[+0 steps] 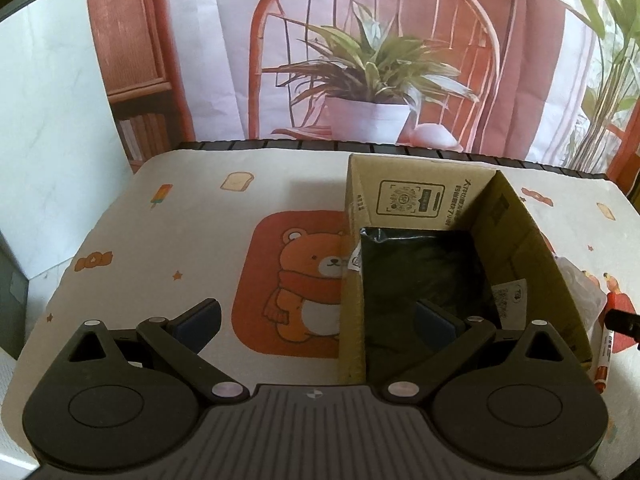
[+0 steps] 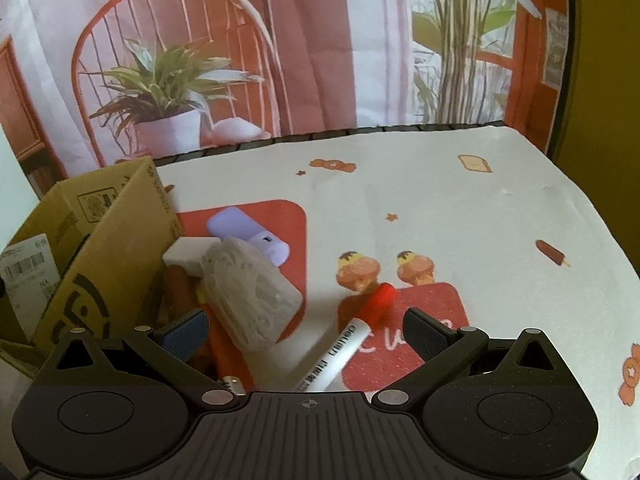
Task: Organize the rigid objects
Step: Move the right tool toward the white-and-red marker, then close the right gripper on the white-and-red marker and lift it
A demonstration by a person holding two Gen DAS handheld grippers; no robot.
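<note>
Through my left wrist camera, I am holding my left gripper (image 1: 316, 320) low at the near end of the open brown cardboard box (image 1: 516, 224), fingers spread wide and grasping nothing; one finger is hanging over the cartoon-printed cloth on the worktop (image 1: 160, 240), the other over the box's mouth. A flat black glossy packet (image 1: 420, 272) is lying on the box floor, and I am making out nothing else inside. Past the box's right wall a crinkled clear plastic bundle (image 1: 580, 284) and a white marker pen with a red cap (image 1: 605, 356) are resting on the cloth. Through my right wrist camera, I am hovering my right gripper (image 2: 306, 334) with fingers released and empty. The marker (image 2: 352, 332) is lying directly between and just ahead of them, its long axis running diagonally, red cap pointing away to the right and white barrel coming back under the gripper's body. My right hand is clearly the nearer one, and I judge a wrist turn is needed to close across the barrel. To the left, beside the box (image 2: 100, 248), a white lacy plastic piece (image 2: 248, 296), a white rectangular block (image 2: 188, 254), a lilac rounded case (image 2: 248, 234) and some orange sticks (image 2: 224, 348) are waiting in a heap.
</note>
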